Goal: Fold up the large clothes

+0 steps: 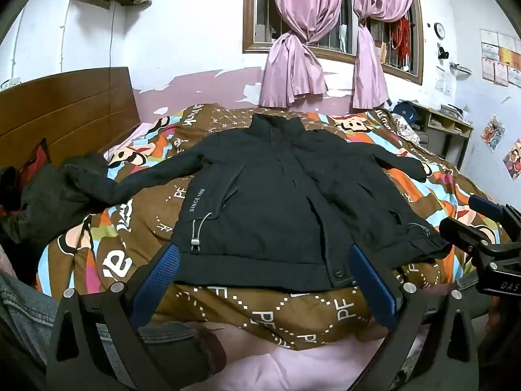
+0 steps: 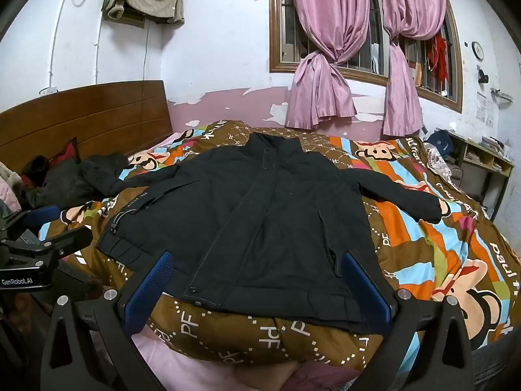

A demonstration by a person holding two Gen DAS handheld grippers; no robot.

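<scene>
Bedroom w/ white walls, pink curtains on the window, wood headboard at left. Bed's covered by a cartoon quilt, bare on both sides. Black jacket lies flat in the middle, front up, sleeves out, hem at the near edge. Left gripper and right gripper both spread wide above the hem, holding nothing.
</scene>
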